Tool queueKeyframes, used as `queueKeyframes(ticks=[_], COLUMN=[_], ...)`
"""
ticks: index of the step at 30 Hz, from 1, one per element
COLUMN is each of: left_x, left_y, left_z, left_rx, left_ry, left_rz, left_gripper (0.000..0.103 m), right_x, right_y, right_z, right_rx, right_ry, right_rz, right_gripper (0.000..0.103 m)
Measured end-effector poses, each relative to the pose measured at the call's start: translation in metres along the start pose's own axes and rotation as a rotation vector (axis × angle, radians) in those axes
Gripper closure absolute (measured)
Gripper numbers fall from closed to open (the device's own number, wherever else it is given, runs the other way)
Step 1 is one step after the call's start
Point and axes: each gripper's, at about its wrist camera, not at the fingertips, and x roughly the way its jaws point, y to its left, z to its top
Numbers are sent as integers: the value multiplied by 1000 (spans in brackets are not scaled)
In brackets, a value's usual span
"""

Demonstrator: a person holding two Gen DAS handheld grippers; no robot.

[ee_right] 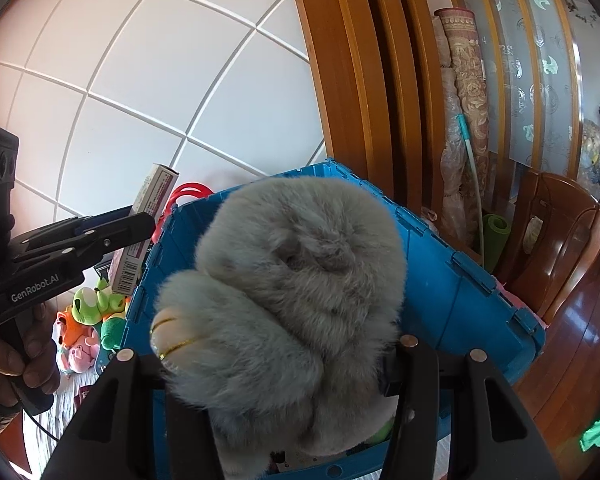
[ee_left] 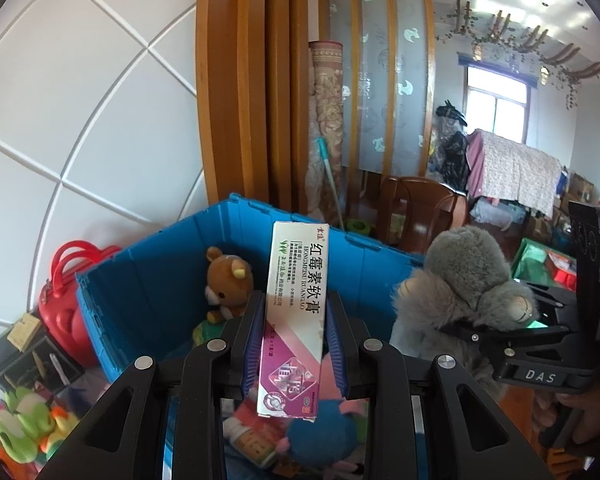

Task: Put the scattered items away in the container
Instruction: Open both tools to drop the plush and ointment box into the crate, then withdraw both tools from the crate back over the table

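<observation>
Ointment box stands upright between the blue pads of the left gripper, clenched by its long sides so its printed face looks at the camera. It hangs over the open blue bin, above the near end, which I judge a good spot for letting it fall in.

In the right wrist view the right gripper is closed on a grey plush toy. The fur bulges out past both fingers, so the hold is deep in the body and probably squeezes the stuffing. The toy is also over the bin, near its right wall.

Already in the bin are a brown bear sitting against the far wall, a blue and pink plush and a small orange packet at the near end, directly under the box.

Outside the bin's left wall lie a red case, a dark tray with small bits in it, and green, orange and pink soft toys not yet gathered. A wooden chair stands beyond the right corner.

Both loads share the air over one opening, and the grippers are close together. The bulky toy could knock the thin box if both drop at once; one after the other seems safer.
</observation>
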Motion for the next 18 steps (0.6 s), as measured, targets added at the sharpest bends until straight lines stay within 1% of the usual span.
queueKeyframes(ticks=[2, 3, 4, 5, 6, 7, 8, 18], left_x=[3, 4, 6, 6, 3, 1, 1, -4], left_y=[2, 3, 5, 6, 7, 8, 7, 8], left_z=[2, 3, 4, 4, 4, 5, 6, 0], left_rx=[-12, -21, -31, -42, -50, -54, -53, -58], left_ry=[5, 9, 13, 7, -12, -28, -28, -18], left_rz=[2, -1, -5, -11, -15, -18, -22, -8], left_gripper=[73, 66, 42, 27, 12, 12, 12, 12], right_x=[1, 1, 1, 2, 2, 1, 0, -4], right_y=[-1, -2, -3, -3, -4, -5, -6, -9], right_z=[1, 2, 2, 3, 4, 5, 5, 4], right_rx=[0, 2, 3, 6, 8, 7, 6, 15], right_ry=[-10, -21, -29, -35, -42, -48, -55, -49], right_rz=[-16, -28, -42, -51, -56, -61, -62, -49], right_gripper=[51, 50, 44, 31, 22, 6, 0, 0])
